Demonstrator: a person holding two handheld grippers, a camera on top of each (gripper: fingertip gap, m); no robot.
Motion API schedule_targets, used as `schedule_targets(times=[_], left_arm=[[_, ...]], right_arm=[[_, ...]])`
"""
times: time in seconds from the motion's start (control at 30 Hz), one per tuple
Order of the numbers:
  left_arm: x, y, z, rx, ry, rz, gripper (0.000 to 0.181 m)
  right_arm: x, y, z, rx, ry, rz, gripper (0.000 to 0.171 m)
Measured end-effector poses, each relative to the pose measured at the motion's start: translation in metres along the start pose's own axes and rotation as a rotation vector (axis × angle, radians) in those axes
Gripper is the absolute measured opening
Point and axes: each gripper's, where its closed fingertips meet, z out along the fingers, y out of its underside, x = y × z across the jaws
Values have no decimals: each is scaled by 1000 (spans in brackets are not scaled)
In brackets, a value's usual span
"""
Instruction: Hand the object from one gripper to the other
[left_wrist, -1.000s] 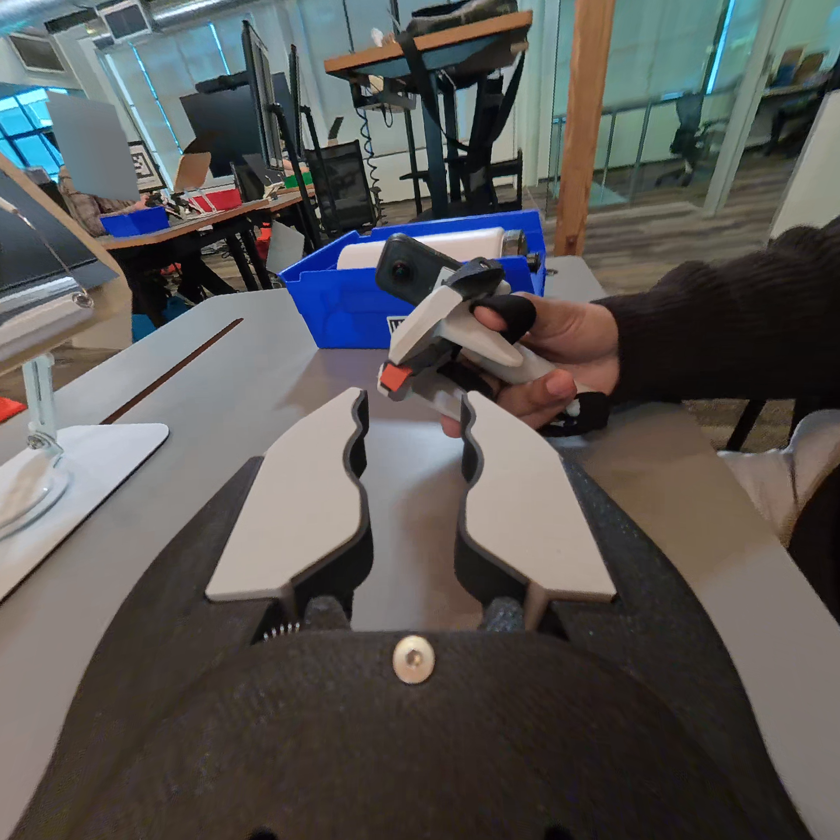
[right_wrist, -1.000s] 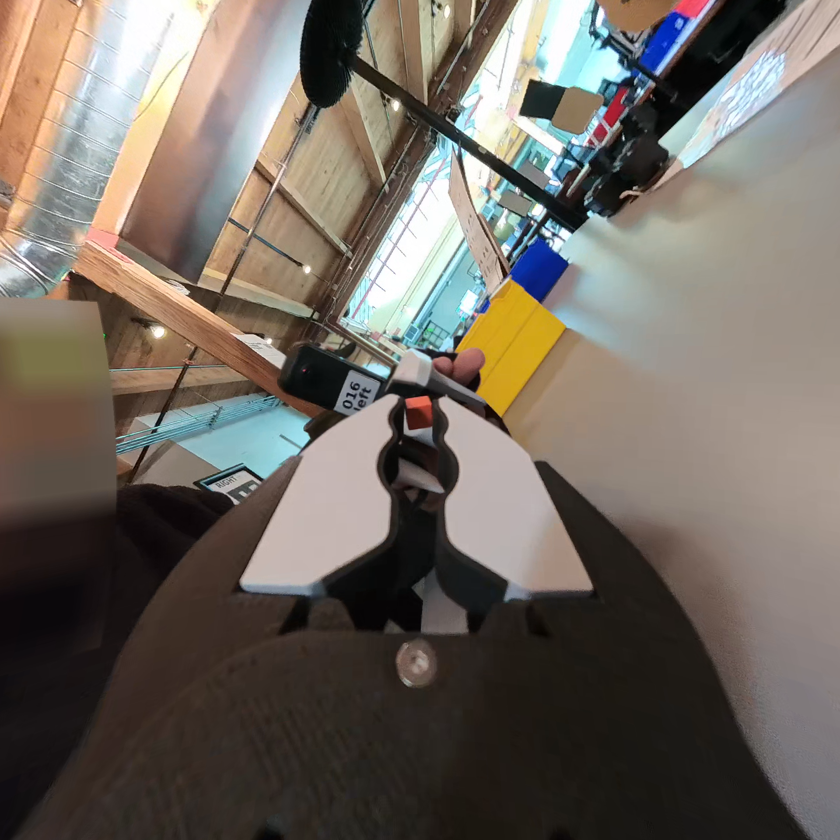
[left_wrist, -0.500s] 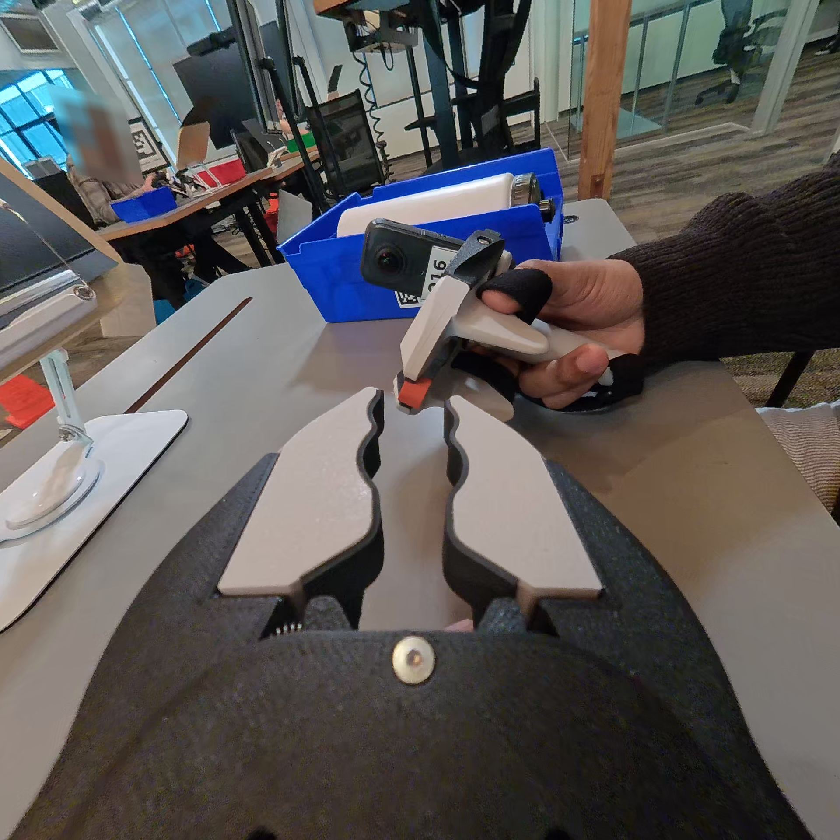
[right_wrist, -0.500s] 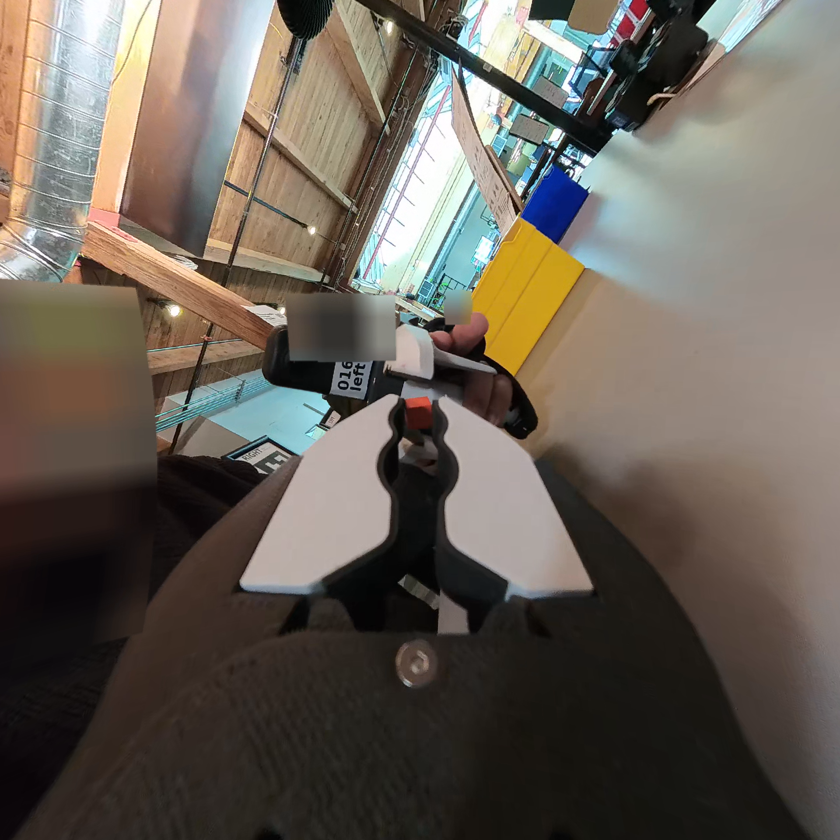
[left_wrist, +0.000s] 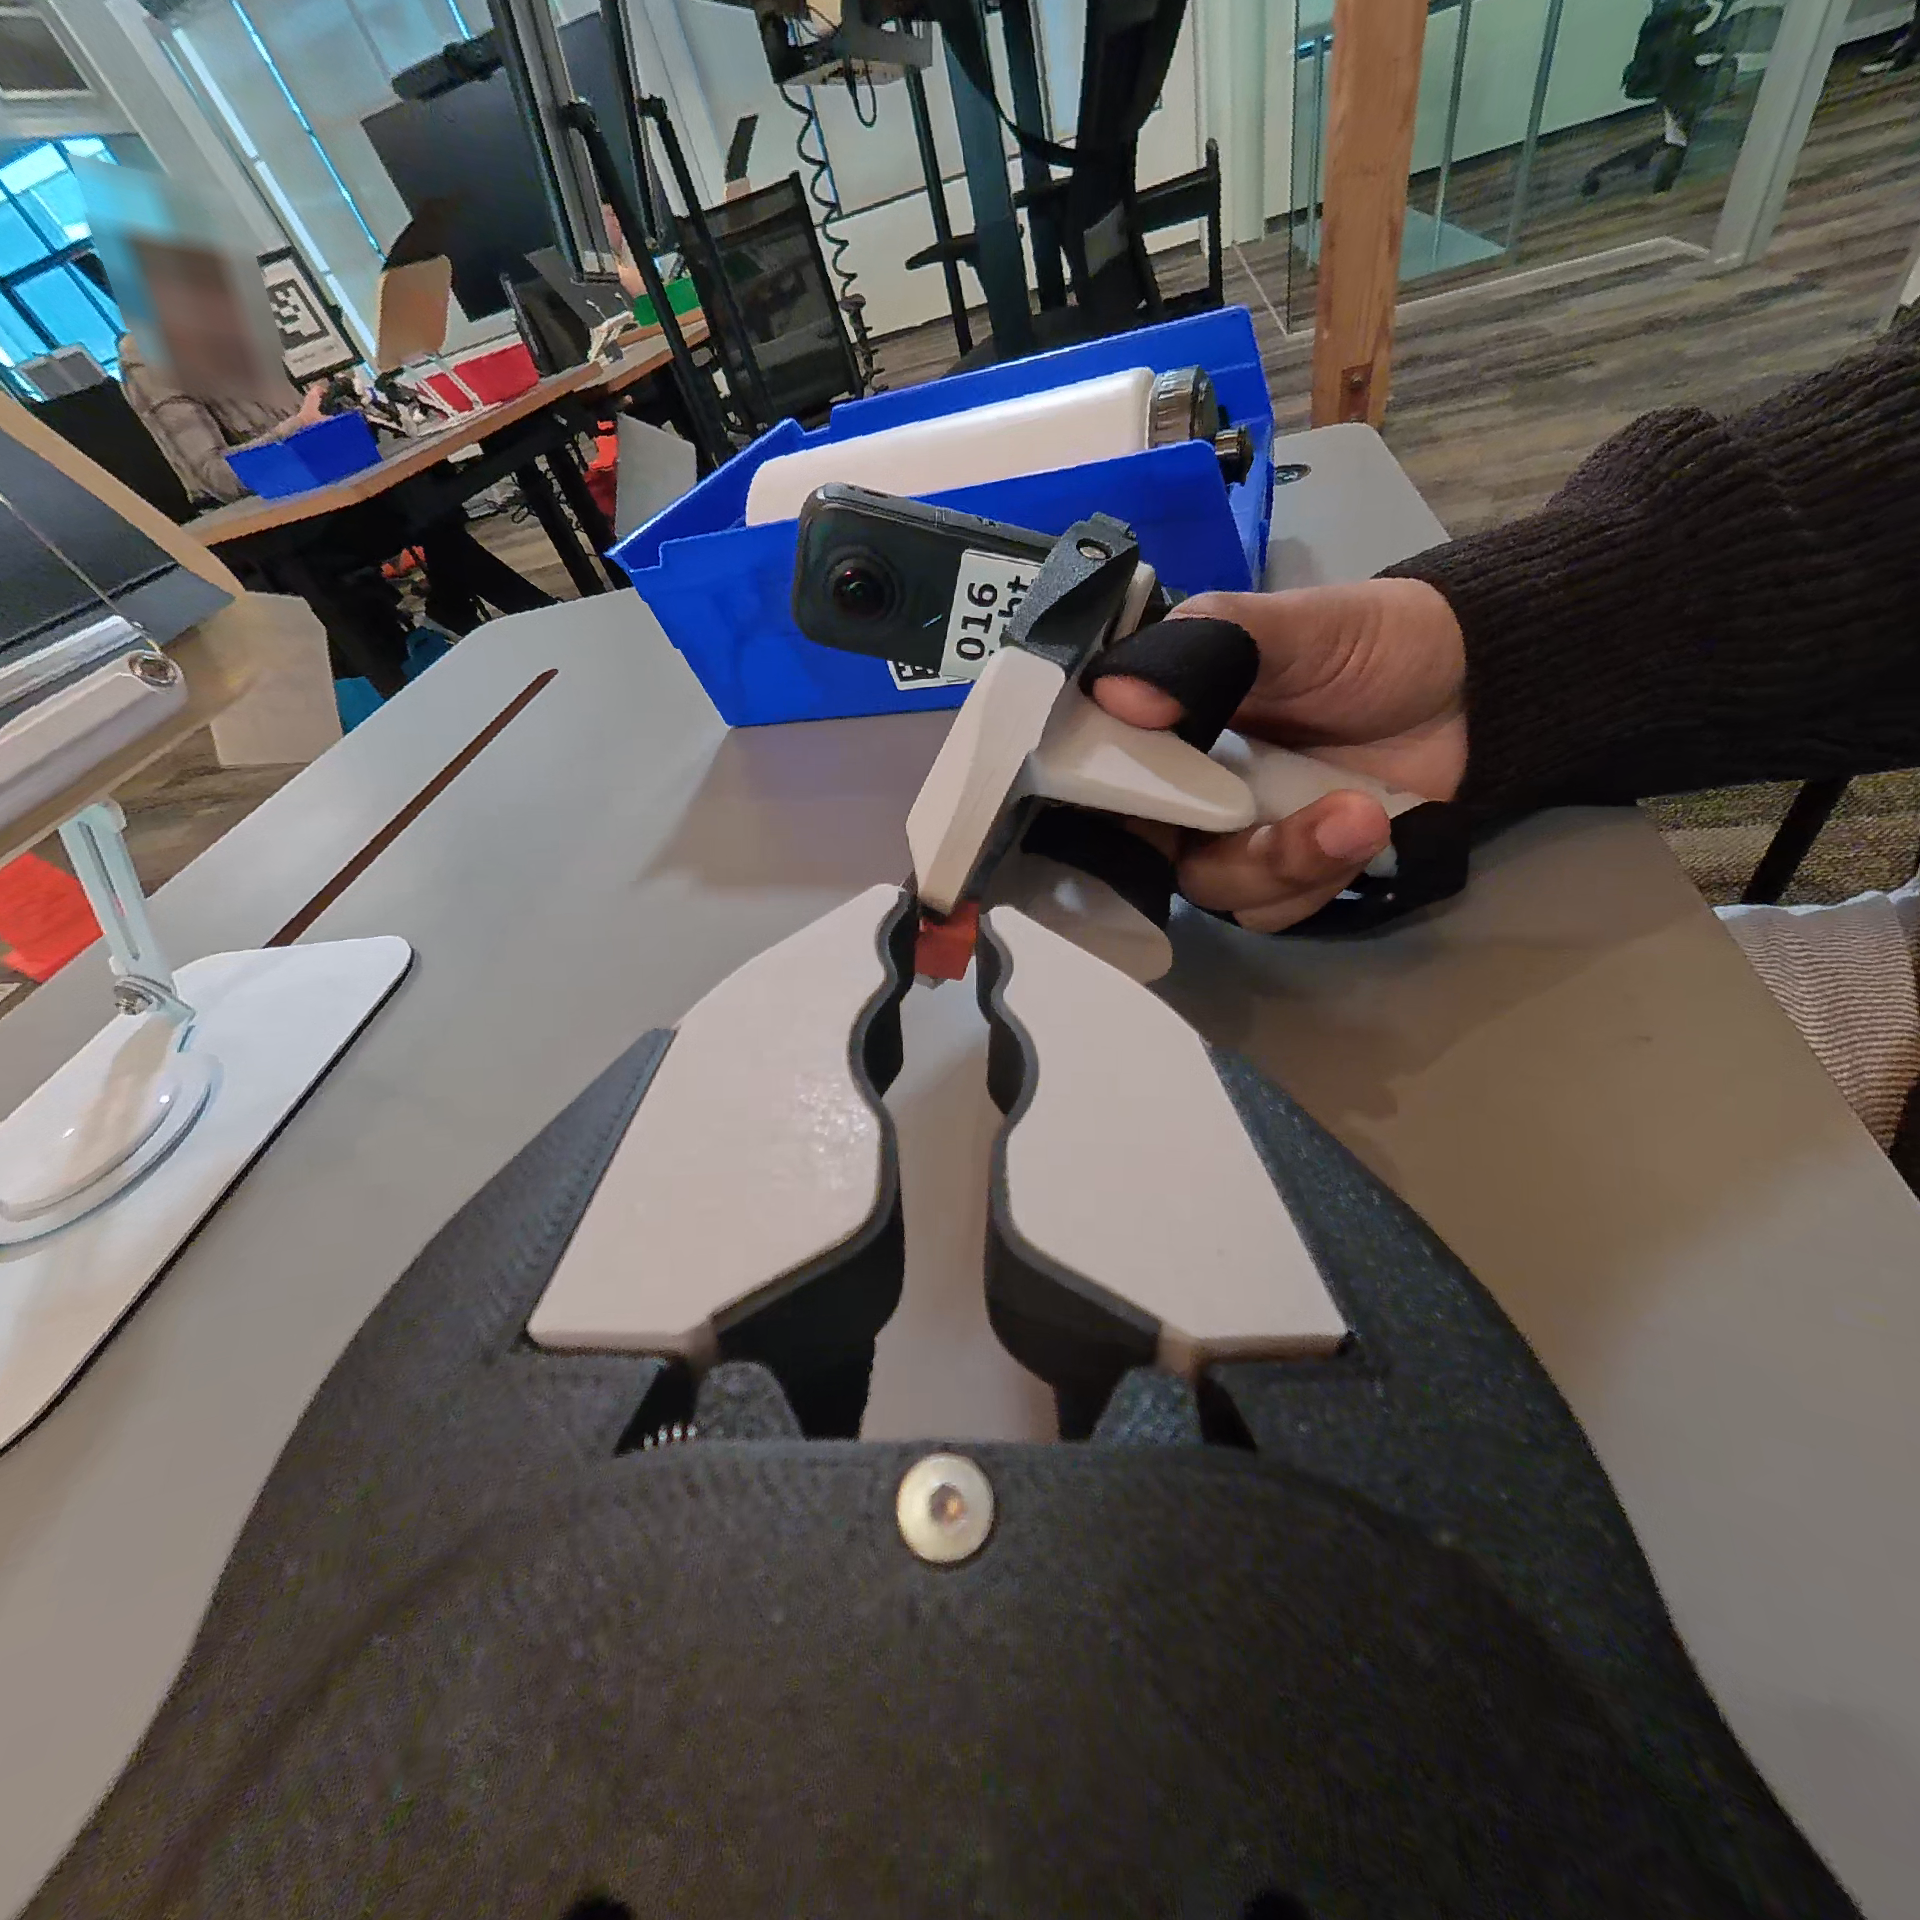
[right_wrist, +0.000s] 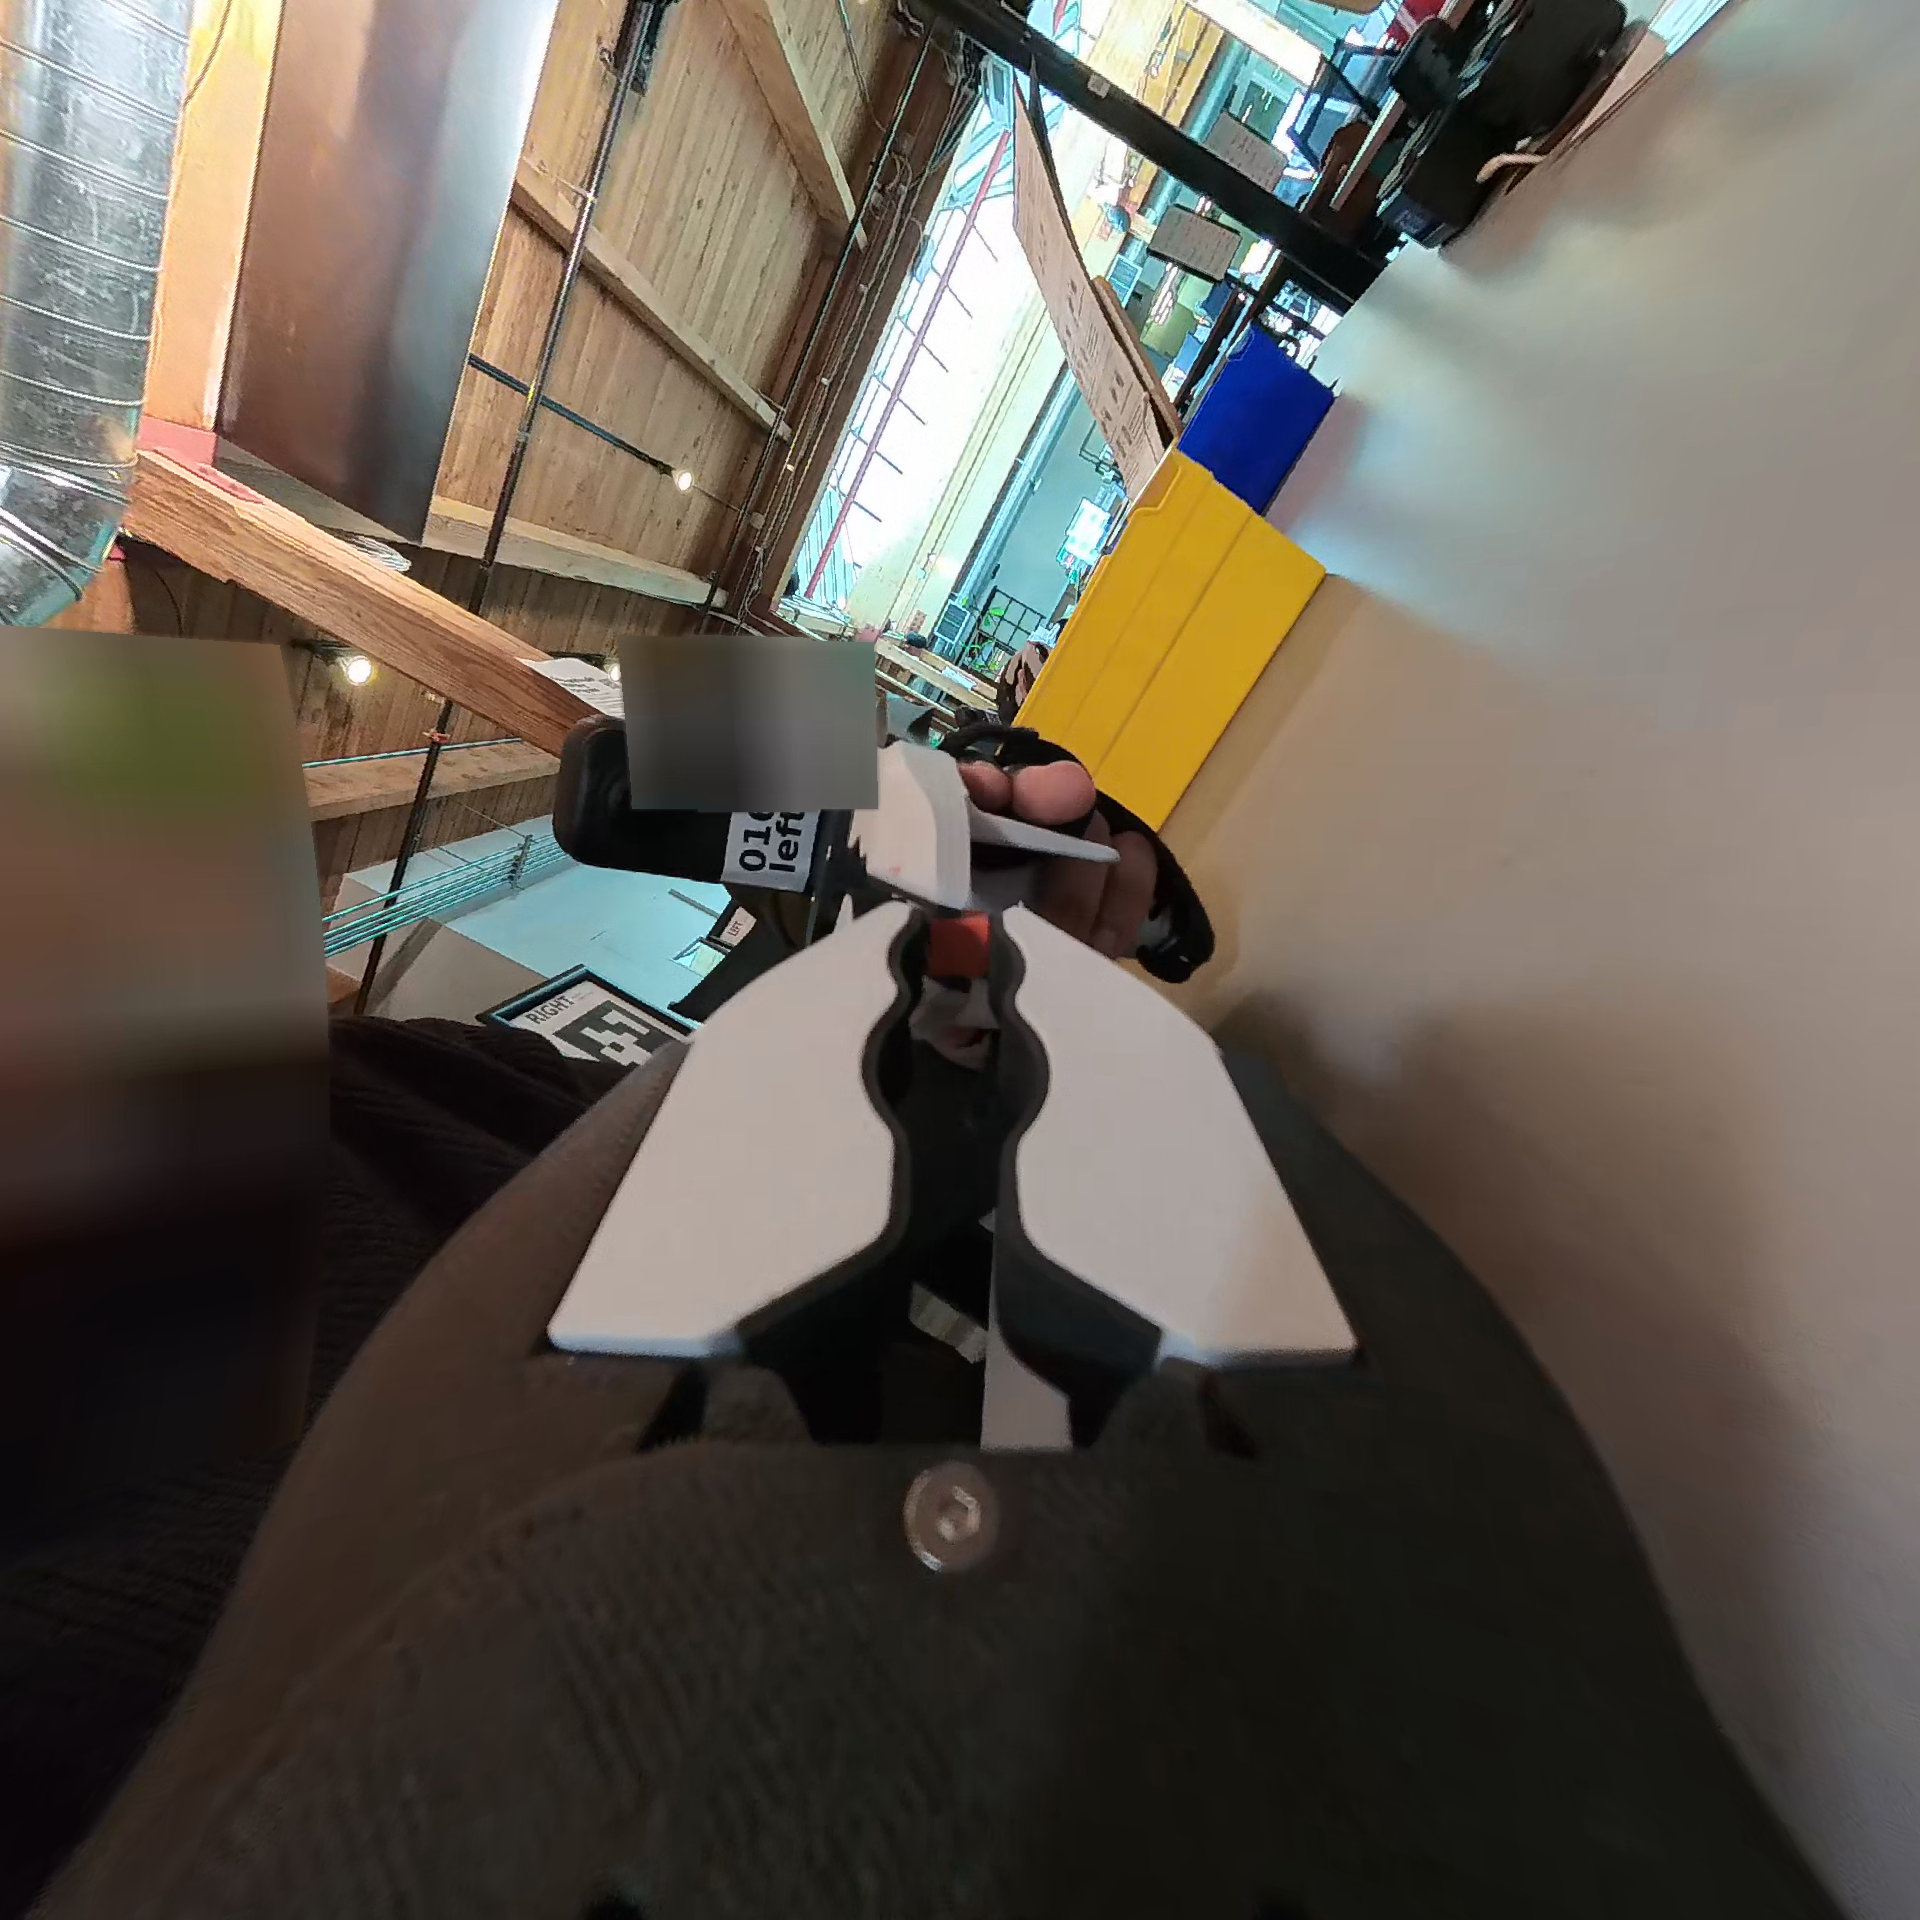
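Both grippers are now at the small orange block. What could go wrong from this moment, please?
1. The orange block sits only at the tips of the left gripper; a shallow hold may slip.
2. If the right gripper opens too early, the block may drop onto the grey table.
3. The fingers of both grippers crowd together and may collide.

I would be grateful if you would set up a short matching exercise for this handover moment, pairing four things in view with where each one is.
Things:
1. small orange block
2. blue bin
3. white cylinder
4. white stand base

Places:
A. lying inside the blue bin
B. on the grey table, at the left of the left wrist view
C. between the fingertips of both hand-held grippers
D. on the grey table, beyond the person's hand

Pairs: 1-C, 2-D, 3-A, 4-B
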Motion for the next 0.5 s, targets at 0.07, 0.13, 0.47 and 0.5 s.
schedule_targets(times=[0.07, 0.13, 0.47, 0.5], left_arm=[[-1, 1, 1, -5, -3, -7, 14], [-2, 4, 1, -25, -12, -7, 18], [-2, 5, 2, -34, -21, 21, 13], [-2, 5, 3, -35, -22, 21, 13]], right_arm=[[0, 0, 0, -3, -1, -4, 11], [-3, 0, 1, -3, -16, -4, 11], [-2, 1, 0, -3, -6, -6, 10], [-2, 1, 0, -2, -5, -6, 10]])
